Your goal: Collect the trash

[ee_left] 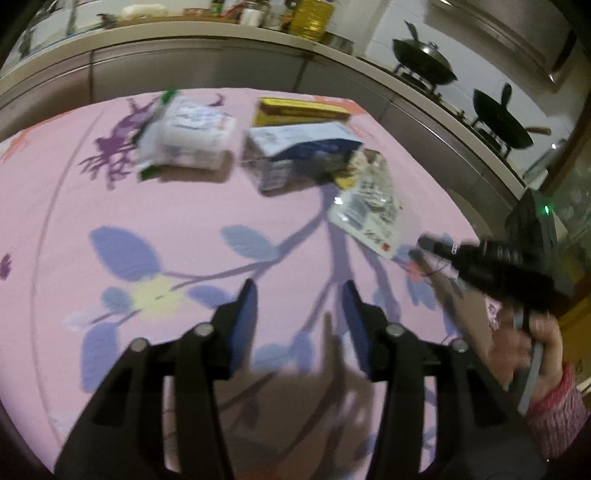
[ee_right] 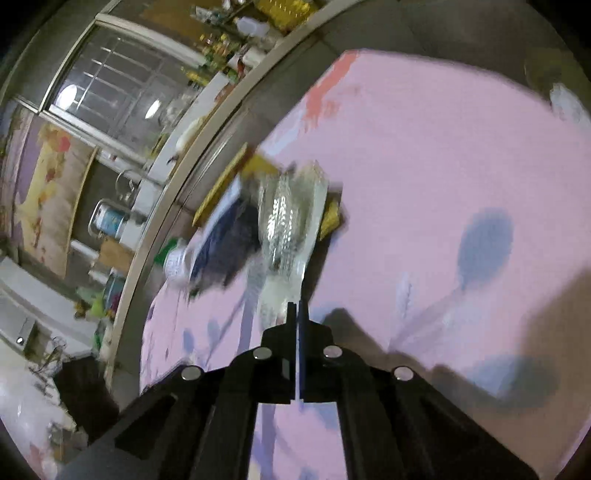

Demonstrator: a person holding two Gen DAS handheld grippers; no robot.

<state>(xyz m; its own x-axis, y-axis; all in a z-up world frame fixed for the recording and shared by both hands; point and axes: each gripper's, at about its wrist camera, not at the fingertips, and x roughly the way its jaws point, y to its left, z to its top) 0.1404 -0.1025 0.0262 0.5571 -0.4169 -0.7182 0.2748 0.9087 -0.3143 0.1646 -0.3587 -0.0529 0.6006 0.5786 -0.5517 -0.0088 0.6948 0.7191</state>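
On the pink flowered tablecloth lies a loose group of trash. It is a white plastic pack, a blue and white carton, a flat yellow box and a clear wrapper with silver foil. My left gripper hangs open over bare cloth, well short of the pile, with nothing between its fingers. From the right, my right gripper meets the wrapper's near corner. In the right wrist view it is shut on the edge of the wrapper, with the carton just behind.
A kitchen counter curves behind the table, with two black woks and an oil bottle on it. A hand in a pink sleeve holds the right gripper. A white scrap lies at the cloth's far right edge.
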